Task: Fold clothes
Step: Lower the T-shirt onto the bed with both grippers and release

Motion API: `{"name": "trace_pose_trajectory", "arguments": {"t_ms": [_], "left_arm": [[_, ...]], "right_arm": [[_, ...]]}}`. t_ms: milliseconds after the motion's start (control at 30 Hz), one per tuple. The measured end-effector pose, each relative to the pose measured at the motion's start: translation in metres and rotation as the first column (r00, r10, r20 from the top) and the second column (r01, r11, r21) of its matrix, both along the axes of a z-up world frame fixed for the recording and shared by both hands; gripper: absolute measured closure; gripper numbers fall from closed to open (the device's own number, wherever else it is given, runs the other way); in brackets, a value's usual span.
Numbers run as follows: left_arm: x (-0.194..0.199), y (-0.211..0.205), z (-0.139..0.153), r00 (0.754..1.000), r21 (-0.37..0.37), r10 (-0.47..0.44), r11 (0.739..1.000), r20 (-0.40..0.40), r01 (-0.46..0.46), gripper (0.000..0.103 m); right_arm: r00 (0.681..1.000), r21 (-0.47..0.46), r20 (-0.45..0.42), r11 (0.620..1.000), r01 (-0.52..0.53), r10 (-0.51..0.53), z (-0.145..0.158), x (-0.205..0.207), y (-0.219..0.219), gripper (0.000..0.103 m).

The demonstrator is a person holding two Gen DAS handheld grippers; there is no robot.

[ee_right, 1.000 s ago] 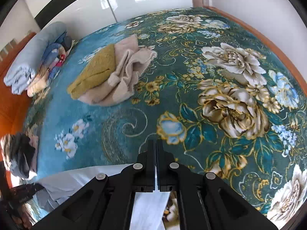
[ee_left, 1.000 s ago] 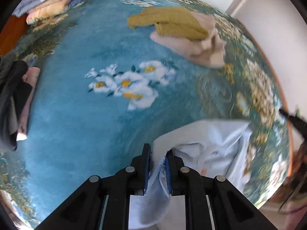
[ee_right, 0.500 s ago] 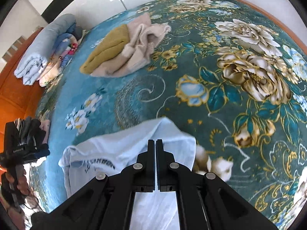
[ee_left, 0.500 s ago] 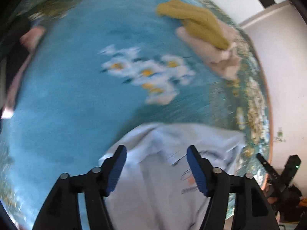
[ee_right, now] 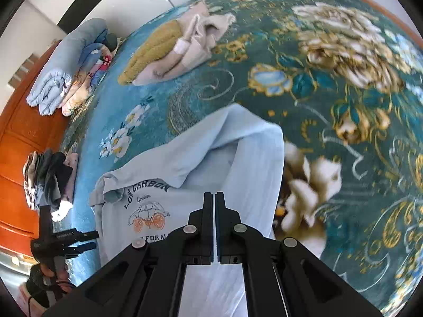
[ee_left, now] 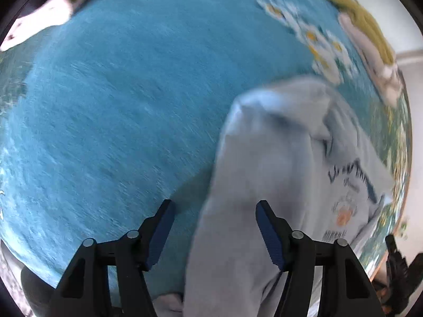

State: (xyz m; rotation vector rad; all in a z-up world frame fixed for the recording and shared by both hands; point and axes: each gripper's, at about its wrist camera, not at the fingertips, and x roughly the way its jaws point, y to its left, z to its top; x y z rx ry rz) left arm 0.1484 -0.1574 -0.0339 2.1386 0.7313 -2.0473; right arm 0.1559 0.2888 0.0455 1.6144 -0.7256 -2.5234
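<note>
A light blue T-shirt (ee_right: pixel 219 158) with a printed car and lettering lies spread on the teal floral bedspread (ee_right: pixel 330 92), its near part running under the right gripper. It also shows in the left wrist view (ee_left: pixel 277 163), rumpled at its far end. My left gripper (ee_left: pixel 212 211) is open, its jaws wide apart above the shirt's left edge. My right gripper (ee_right: pixel 214 200) has its jaws closed together over the shirt; whether cloth is pinched between them is hidden. The left gripper also shows in the right wrist view (ee_right: pixel 79 239).
A mustard and beige clothes pile (ee_right: pixel 174 50) lies farther back on the bed. Folded bedding (ee_right: pixel 66 68) sits at the far left by an orange headboard (ee_right: pixel 15 137). A dark and pink clothes heap (ee_right: pixel 50 177) lies at the left edge.
My left gripper let go of the shirt, opened wide and swung to the left. The shirt went from bunched and lifted to lying spread on the bed. The right gripper stayed shut.
</note>
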Motion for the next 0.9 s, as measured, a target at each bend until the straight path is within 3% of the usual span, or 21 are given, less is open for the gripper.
{"name": "trace_pose_trajectory", "arguments": {"t_ms": [67,100,133,200,267,433,533,600,633,700,833,900], "left_arm": [[0.001,0.004,-0.003,1.000,-0.002,-0.016,1.000,0.023,0.016,0.045],[0.001,0.004,-0.002,1.000,-0.015,-0.016,1.000,0.024,0.016,0.059],[0.002,0.000,-0.002,1.000,-0.009,0.005,1.000,0.019,-0.005,0.066],[0.005,-0.009,-0.001,0.999,0.009,0.050,0.999,0.009,-0.050,0.090],[0.007,-0.018,0.003,0.996,0.030,0.093,0.995,-0.017,-0.092,0.098],[0.004,-0.024,0.022,0.988,0.011,0.095,0.996,-0.119,-0.094,0.100],[0.004,-0.032,0.038,0.974,-0.049,0.112,0.991,-0.199,-0.124,0.100],[0.005,-0.042,0.067,0.941,-0.250,0.090,0.952,-0.327,-0.178,0.100],[0.003,-0.046,0.084,0.922,-0.409,0.034,0.889,-0.386,-0.205,0.100],[0.000,-0.050,0.095,0.911,-0.499,-0.011,0.840,-0.412,-0.215,0.100],[-0.013,-0.041,0.084,0.922,-0.518,-0.082,0.844,-0.378,-0.137,0.100],[-0.010,-0.036,0.087,0.911,-0.482,-0.114,0.870,-0.397,-0.101,0.096]], "right_arm": [[1.000,-0.011,0.011,1.000,0.011,-0.010,-0.004,0.003,0.001,0.102],[1.000,-0.006,0.019,1.000,0.006,-0.006,-0.006,0.005,0.000,0.102],[1.000,-0.002,0.028,1.000,0.001,-0.001,-0.008,0.007,0.000,0.102],[0.998,0.007,0.058,1.000,-0.015,0.014,-0.014,0.012,0.000,0.102],[0.996,0.003,0.088,1.000,-0.016,0.016,-0.020,0.017,0.000,0.102],[0.986,-0.011,0.164,0.999,-0.030,0.031,-0.038,0.034,0.000,0.101],[0.980,-0.011,0.194,0.999,-0.043,0.045,-0.044,0.044,-0.001,0.095],[0.977,-0.017,0.209,0.999,-0.044,0.047,-0.047,0.050,-0.001,0.083],[0.975,-0.022,0.218,0.999,-0.043,0.047,-0.047,0.054,0.000,0.080],[0.971,-0.034,0.232,0.998,-0.048,0.055,-0.048,0.060,0.000,0.073],[0.965,-0.045,0.250,0.997,-0.069,0.078,-0.052,0.067,-0.007,0.072],[0.963,-0.049,0.257,0.996,-0.072,0.082,-0.055,0.068,-0.011,0.072]]}}
